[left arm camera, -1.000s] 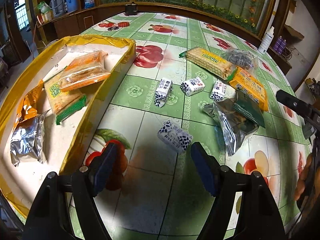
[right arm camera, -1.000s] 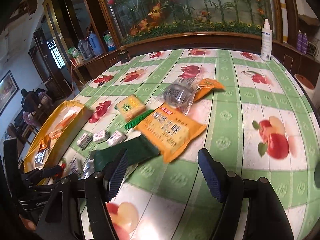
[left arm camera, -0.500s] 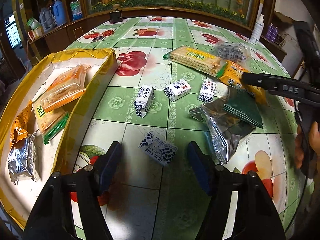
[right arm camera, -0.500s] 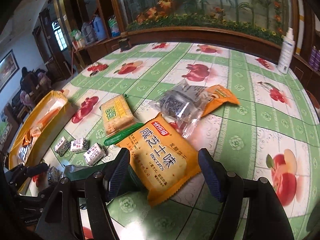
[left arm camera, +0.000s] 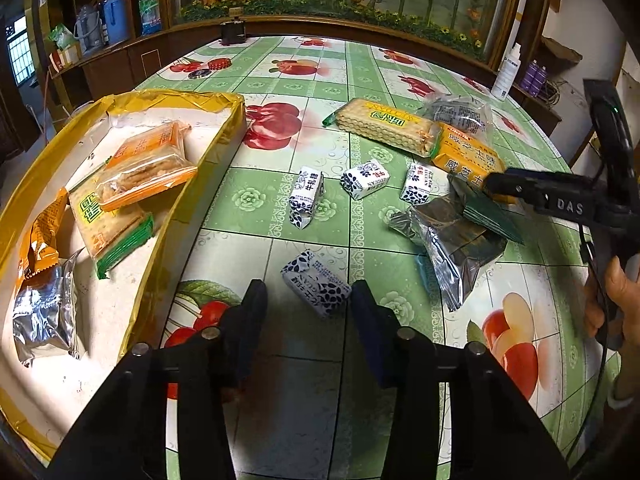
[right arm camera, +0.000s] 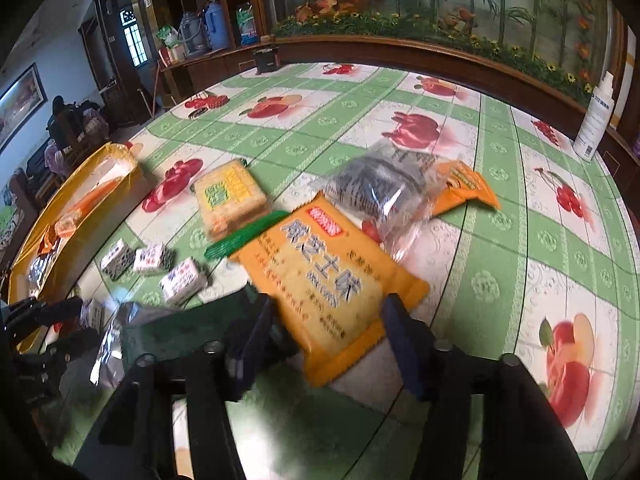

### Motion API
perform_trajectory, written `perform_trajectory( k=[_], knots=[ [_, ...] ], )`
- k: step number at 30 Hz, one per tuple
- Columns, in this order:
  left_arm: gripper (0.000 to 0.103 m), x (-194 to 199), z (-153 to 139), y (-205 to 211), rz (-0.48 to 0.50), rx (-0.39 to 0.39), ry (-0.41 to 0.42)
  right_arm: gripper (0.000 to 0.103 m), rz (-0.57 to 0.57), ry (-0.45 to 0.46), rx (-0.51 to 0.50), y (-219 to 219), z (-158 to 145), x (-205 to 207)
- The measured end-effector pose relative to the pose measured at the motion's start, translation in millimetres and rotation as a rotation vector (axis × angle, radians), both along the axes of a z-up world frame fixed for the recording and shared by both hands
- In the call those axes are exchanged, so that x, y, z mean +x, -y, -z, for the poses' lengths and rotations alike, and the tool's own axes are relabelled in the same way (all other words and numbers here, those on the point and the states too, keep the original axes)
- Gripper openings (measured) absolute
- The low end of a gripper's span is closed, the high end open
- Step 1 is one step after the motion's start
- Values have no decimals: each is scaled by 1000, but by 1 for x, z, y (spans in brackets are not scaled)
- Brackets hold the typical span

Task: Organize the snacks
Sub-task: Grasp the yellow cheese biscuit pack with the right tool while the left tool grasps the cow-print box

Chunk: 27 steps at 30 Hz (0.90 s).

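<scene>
the left gripper (left arm camera: pixel 308 300) hangs low over the tablecloth (left arm camera: pixel 304 400), jaws open and straddling a small blue-and-white wrapped candy (left arm camera: pixel 316 288) without visibly pinching it; that block looks light and fairly firm, with a slick wrapper, so gripping across its short sides seems safest. the right gripper (right arm camera: pixel 326 326) is open too, its jaws on either side of the near corner of a flat orange biscuit pack (right arm camera: pixel 328 276), probably light, crinkly and brittle inside, best taken by the edge. beyond lie three more candies (left arm camera: pixel 364 179), a silver pouch (left arm camera: pixel 448 248), a dark green pack (left arm camera: pixel 488 216) and a long cracker sleeve (left arm camera: pixel 384 128). the yellow tray (left arm camera: pixel 160 248) at left holds crackers, orange-wrapped biscuits and a foil packet.
</scene>
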<state>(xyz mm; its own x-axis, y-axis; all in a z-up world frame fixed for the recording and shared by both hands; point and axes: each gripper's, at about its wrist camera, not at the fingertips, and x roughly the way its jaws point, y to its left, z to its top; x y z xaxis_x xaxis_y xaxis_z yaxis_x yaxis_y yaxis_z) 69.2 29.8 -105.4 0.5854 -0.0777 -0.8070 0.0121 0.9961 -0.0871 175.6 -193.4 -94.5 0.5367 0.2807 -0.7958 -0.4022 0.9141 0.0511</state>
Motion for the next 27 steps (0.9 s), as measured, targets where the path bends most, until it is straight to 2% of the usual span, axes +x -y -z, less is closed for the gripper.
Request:
perform_trajectory(
  k=[3, 5, 7, 10, 13, 15, 21, 24, 25, 27],
  knots=[
    [41, 0, 0, 0, 2, -8, -1, 50, 11, 25, -5, 5, -3, -6],
    [41, 2, 0, 1, 0, -4, -4, 63, 9, 46, -7, 5, -7, -4],
    [44, 3, 0, 2, -2, -1, -9, 68, -2, 71, 2, 4, -12, 1],
    [44, 6, 0, 6, -1, 16, -13, 70, -41, 106, -26, -7, -16, 14],
    [44, 9, 1, 8, 1, 22, -13, 71, -96, 66, -67, -20, -7, 31],
    [44, 10, 1, 9, 2, 25, -11, 80, -115, 67, -62, -23, -4, 36],
    [44, 9, 1, 9, 11, 22, -6, 81, -142, 7, -14, -19, 2, 31],
    [44, 10, 1, 8, 18, 13, -6, 85, -201, -2, -43, -26, 10, 23],
    [44, 10, 1, 7, 18, 7, -7, 84, -203, 5, -73, -30, 14, 23],
    [41, 11, 0, 4, 10, -8, -7, 81, -181, 5, -73, -34, 14, 24]
  ],
)
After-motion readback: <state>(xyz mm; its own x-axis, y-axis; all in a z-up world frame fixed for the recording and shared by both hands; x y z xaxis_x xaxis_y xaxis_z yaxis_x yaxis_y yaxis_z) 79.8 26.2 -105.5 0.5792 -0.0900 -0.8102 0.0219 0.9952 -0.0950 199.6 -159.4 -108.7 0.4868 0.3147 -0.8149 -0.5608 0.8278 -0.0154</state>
